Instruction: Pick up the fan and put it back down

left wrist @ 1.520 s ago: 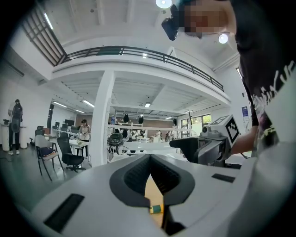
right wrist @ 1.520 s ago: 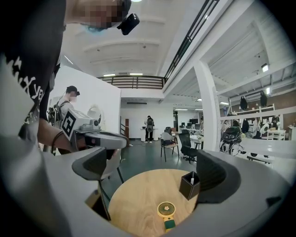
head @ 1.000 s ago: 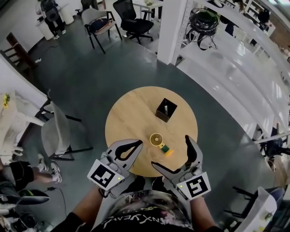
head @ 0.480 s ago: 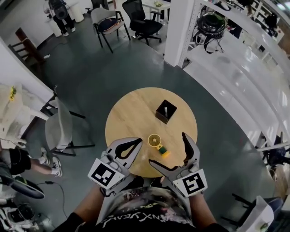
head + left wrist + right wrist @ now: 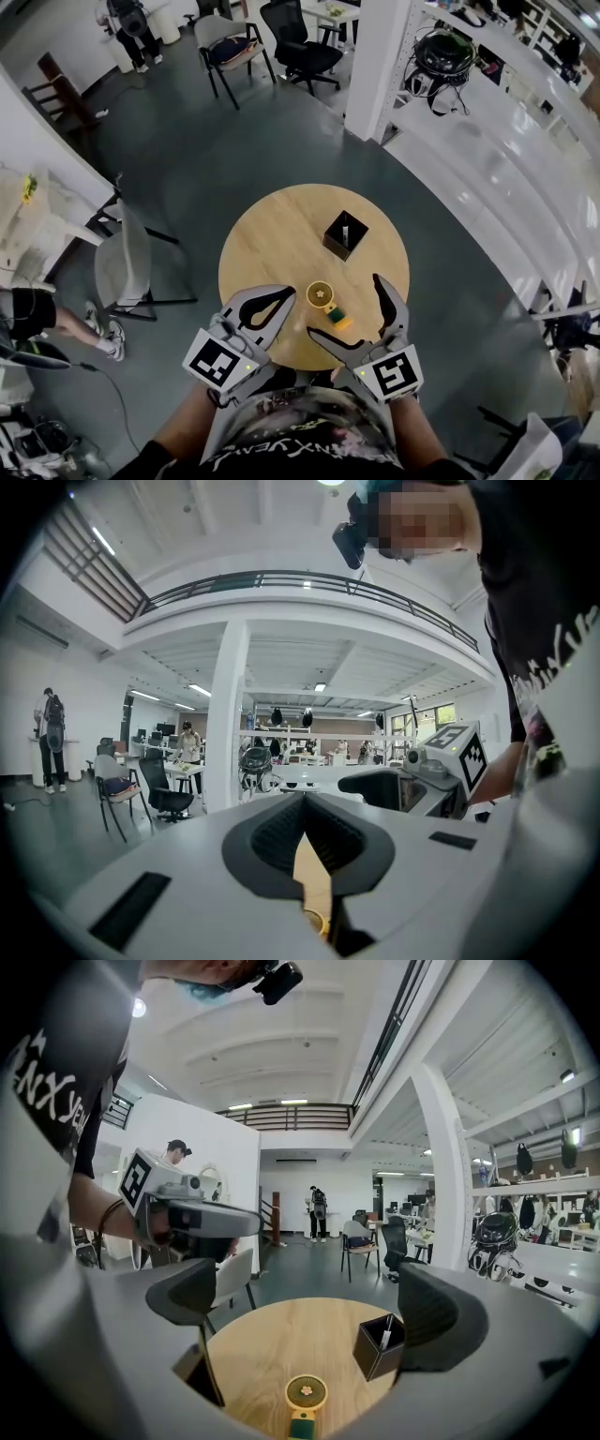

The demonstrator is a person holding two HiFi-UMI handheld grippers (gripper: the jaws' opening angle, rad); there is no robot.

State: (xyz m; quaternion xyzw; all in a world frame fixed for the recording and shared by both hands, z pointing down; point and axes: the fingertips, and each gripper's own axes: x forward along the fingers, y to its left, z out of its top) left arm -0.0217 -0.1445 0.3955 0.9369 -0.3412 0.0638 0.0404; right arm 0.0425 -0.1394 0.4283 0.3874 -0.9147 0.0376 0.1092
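Here, round wooden table (image 5: 272,244) on grey floor (image 5: 187,159); left tongs (image 5: 284,297) closed, right tongs (image 5: 345,309) spread.

- We count one round wooden table (image 5: 267,234).
- On it we find one small yellow-and-green hand fan (image 5: 322,295).
- We see one black square box (image 5: 345,234).
- We hold two grey grippers: the left gripper (image 5: 286,294) and the right gripper (image 5: 346,307).
- One grey chair (image 5: 117,267) stands beside the table.

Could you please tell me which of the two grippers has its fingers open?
The right gripper: its fingers stand wide apart with nothing held, whereas the left gripper has its fingers closed together.
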